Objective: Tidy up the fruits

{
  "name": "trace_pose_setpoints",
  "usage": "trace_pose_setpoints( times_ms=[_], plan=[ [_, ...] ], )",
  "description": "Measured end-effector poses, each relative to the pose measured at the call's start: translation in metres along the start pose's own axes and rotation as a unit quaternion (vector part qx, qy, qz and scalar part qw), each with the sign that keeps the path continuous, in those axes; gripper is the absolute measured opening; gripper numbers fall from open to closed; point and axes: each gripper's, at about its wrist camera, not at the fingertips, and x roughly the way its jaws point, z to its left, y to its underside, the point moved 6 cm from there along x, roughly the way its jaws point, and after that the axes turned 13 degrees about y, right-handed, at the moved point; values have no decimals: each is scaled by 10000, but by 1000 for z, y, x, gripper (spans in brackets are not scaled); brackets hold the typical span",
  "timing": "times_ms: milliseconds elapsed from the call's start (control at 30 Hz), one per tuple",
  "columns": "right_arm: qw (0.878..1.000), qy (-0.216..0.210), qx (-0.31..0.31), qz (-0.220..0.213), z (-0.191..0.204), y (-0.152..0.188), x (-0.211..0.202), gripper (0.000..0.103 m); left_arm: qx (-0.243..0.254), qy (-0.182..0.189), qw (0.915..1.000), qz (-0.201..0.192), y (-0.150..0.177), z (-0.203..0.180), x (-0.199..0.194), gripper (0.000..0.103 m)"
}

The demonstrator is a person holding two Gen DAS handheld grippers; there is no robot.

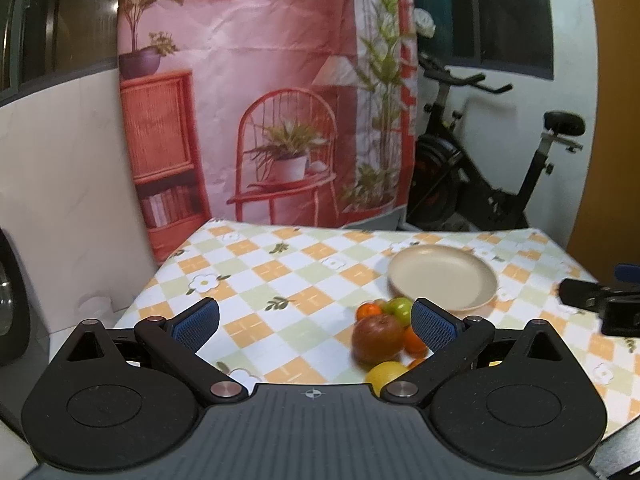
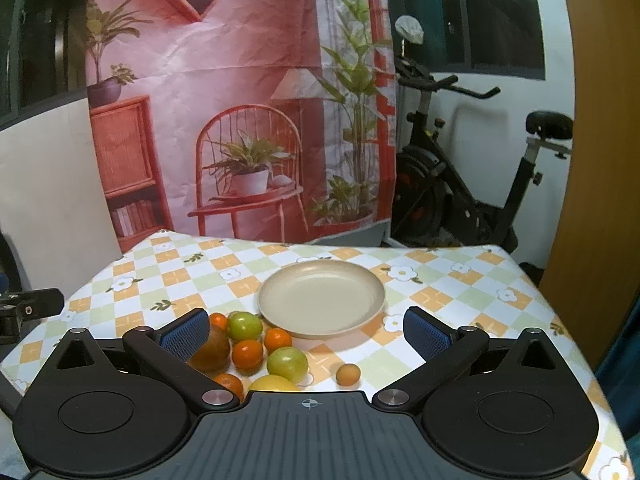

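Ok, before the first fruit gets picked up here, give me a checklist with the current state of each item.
1. Beige plate holds nothing: ok.
2. Left gripper open, nothing between its fingers: ok.
3. Right gripper open, nothing held: ok.
4. Fruits all off the plate, on the checkered tablecloth: ok. The red-brown apple, two green apples and several small oranges sit in a tight cluster.
5. A fruit with free space around it: ok, the small tan fruit lies apart to the right.
6. Yellow fruit reachable: cannot tell, the right gripper's body partly hides it.
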Motion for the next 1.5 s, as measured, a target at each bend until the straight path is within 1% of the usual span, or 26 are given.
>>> trace_pose_setpoints(
  times_ms=[100,233,400,500,567,767,867,1133,1267,1400,1500],
  plan=[
    [9999,-34,-1,133,-4,7,16,103,-31,-35,9999,147,2,7,11,103],
    [9995,-21,-143,293,-2,21,37,103,-100,49,9995,290,4,12,27,103],
    [9990,-299,51,318,-1,33,58,103,61,44,9993,374,7,10,45,103],
    [9980,-513,216,312,-4,35,67,103,101,165,9992,356,6,9,53,102],
    [9978,-532,289,280,-7,36,71,103,91,255,9990,343,7,8,58,102],
    [9979,-567,254,186,-8,42,77,103,106,512,9979,386,12,5,72,97],
    [9967,-753,100,297,1,48,78,103,16,610,9973,416,16,4,77,94],
    [9955,-770,-300,473,17,59,76,103,-161,780,9953,546,25,5,86,89],
    [9958,-622,-452,491,18,62,75,102,-108,795,9950,596,30,2,87,89],
    [9947,-570,-475,705,14,67,81,102,-66,853,9942,656,34,-2,90,87],
    [9930,-692,-470,829,14,71,83,102,-135,898,9930,761,40,-2,92,84]
  ],
)
